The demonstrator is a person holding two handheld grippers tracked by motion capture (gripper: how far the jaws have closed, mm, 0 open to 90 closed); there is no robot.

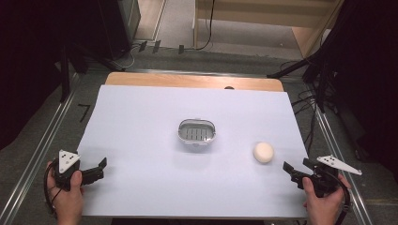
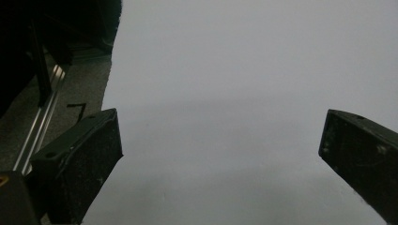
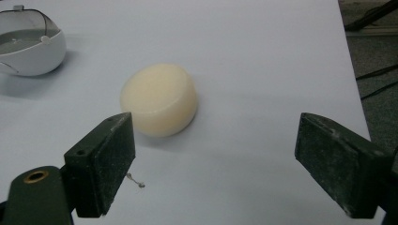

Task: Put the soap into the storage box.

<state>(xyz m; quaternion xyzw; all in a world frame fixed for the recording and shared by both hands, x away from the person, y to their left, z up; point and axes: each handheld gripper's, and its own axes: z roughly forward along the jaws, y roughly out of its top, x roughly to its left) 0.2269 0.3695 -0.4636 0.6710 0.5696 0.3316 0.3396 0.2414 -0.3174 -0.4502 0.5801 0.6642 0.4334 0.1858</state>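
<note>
- Right gripper (image 1: 292,171) near the bench's (image 1: 141,197) front right corner, jaws spread wide, holding nothing; same wide gap seen in the right gripper view (image 3: 213,154).
- Best to advance low and level toward the soap (image 3: 158,99), then shift toward the dish side so the puck sits centred between the jaws rather than off by the left one.
- Worth closing on the curved side wall, low down, gently: likely slick and apt to squirt out under a hard squeeze.
- Soap (image 1: 264,152) just beyond the right gripper, apart from it, flat on the bench, slightly toward the dish from the jaw line.
- Left gripper (image 1: 96,169) well left of the soap at the bench's front left, jaws likewise wide apart and empty, bare bench between them (image 2: 220,150); best kept parked there.
- Dish (image 1: 197,131) farther than the soap and to its left, well apart, open and empty, slotted floor showing; its rim seen at the right gripper view's top left (image 3: 28,47).
</note>
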